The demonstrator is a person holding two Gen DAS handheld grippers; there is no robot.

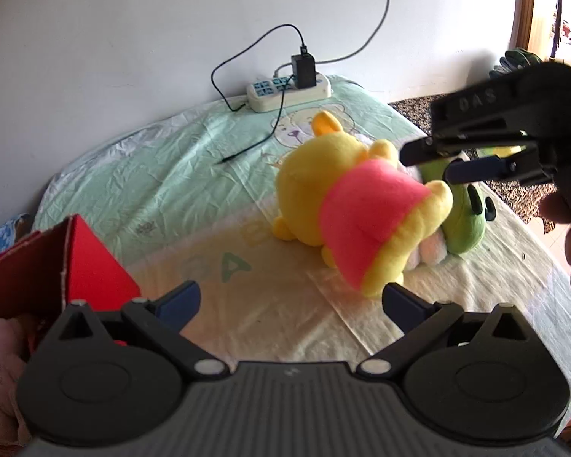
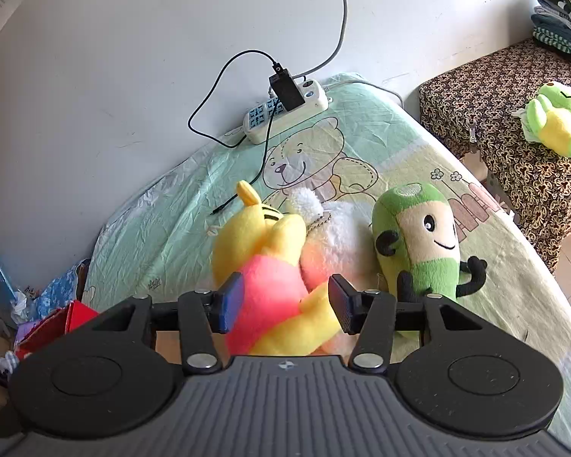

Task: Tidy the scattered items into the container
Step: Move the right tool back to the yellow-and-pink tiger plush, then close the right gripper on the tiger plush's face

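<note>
Your left wrist view looks low across the bed toward the wall; your right wrist view hangs close above the yellow plush (image 2: 262, 266). The 2 share it.

Bright daylight, seemingly from the right. Glare washes the bed sheet (image 1: 285, 327) pale in the left wrist view. Fisheye bends edges; right gripper (image 1: 434, 163) slightly blurred.

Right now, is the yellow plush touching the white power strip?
Apart. The right wrist view shows the yellow plush lying well short of the power strip, with bare green sheet between them.
</note>
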